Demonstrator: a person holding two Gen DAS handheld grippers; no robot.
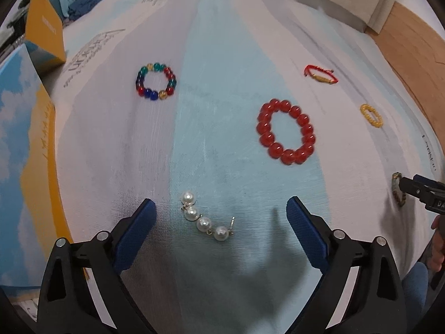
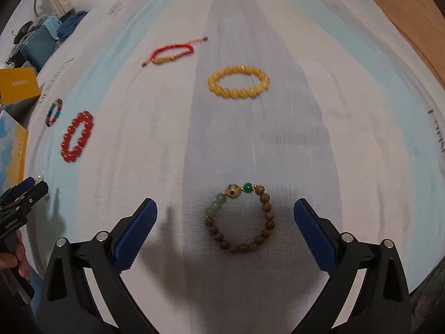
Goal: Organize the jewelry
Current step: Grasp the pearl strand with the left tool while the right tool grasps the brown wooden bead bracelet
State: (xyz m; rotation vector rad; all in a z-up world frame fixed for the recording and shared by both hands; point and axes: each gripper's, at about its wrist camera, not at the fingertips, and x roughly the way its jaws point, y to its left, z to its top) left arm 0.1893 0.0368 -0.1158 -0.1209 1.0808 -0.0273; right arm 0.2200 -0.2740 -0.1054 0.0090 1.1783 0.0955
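My left gripper [image 1: 221, 208] hangs open just above a short string of white pearls [image 1: 204, 220] on the pale cloth; the pearls lie between its blue pads, untouched. Farther off lie a multicoloured bead bracelet [image 1: 156, 81], a red bead bracelet [image 1: 286, 131], a red cord bracelet [image 1: 319, 74] and a small yellow bracelet [image 1: 371, 115]. My right gripper [image 2: 225, 210] is open too, straddling a brown wooden bead bracelet [image 2: 240, 218] with green beads, without touching it. Beyond it sit the yellow bracelet [image 2: 238, 82], the red cord bracelet [image 2: 172, 53] and the red bead bracelet [image 2: 77, 137].
A blue-and-yellow box [image 1: 25, 150] stands at the left edge of the cloth, with an orange box [image 1: 44, 25] behind it. Wooden floor [image 1: 411, 41] shows past the cloth at the right. Clothes and a teal suitcase [image 2: 39, 44] lie at the far left.
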